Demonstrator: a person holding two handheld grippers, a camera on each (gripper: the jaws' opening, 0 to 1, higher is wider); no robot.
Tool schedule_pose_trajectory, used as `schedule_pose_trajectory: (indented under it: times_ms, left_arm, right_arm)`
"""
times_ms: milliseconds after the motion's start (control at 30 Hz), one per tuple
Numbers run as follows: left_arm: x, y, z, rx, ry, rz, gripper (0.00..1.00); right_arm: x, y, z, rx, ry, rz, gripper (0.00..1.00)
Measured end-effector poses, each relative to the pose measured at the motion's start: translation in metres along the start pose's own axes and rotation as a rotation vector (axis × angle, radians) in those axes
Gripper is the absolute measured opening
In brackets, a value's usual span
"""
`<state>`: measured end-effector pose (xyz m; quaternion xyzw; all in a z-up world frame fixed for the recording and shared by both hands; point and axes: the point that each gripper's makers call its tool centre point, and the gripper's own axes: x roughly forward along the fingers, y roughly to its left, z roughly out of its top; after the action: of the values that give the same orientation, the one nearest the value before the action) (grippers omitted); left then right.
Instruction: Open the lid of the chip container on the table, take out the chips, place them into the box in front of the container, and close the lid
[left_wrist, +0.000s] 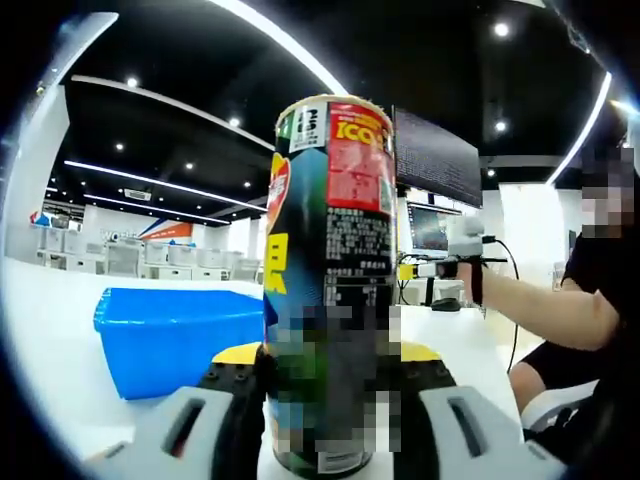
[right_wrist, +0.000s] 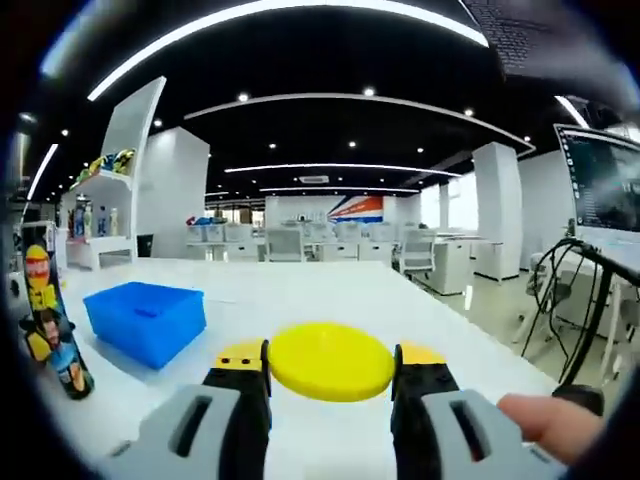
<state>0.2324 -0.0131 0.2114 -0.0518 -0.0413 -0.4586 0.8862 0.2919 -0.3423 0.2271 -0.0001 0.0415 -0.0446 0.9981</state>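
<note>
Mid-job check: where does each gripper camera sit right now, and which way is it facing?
Left gripper view: rides the left gripper, looking along its jaws, shut on the upright cylindrical printed chip container; behind, a person's arm.
Right gripper view: rides the right gripper, facing across the white table, jaws clamping the round yellow plastic lid; a fingertip shows.
Shared: the blue rectangular plastic box and the container.

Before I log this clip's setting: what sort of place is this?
Probably an open-plan office or lab: rows of desks and chairs in the background, monitors beside the white table, and strip ceiling lights.
</note>
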Motion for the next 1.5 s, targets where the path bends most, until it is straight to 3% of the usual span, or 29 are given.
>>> schedule_pose_trajectory:
  times_ms: [367,567,1267,1500]
  left_arm:
    - [0.0,0.0,0.0,0.003,0.0,0.0,0.48]
    - [0.0,0.0,0.001,0.005,-0.001,0.0,0.48]
    - [0.0,0.0,0.0,0.007,0.0,0.0,0.48]
    - [0.0,0.0,0.0,0.007,0.0,0.0,0.48]
  right_arm:
    - [0.009,0.001,-0.055,-0.004,0.096,-0.013,0.41]
    - [0.005,0.009,-0.07,-0.014,0.128,-0.008,0.42]
    - [-0.001,0.017,-0.082,-0.101,0.193,0.0,0.43]
    - [-0.004,0.018,-0.082,-0.09,0.195,0.005,0.44]
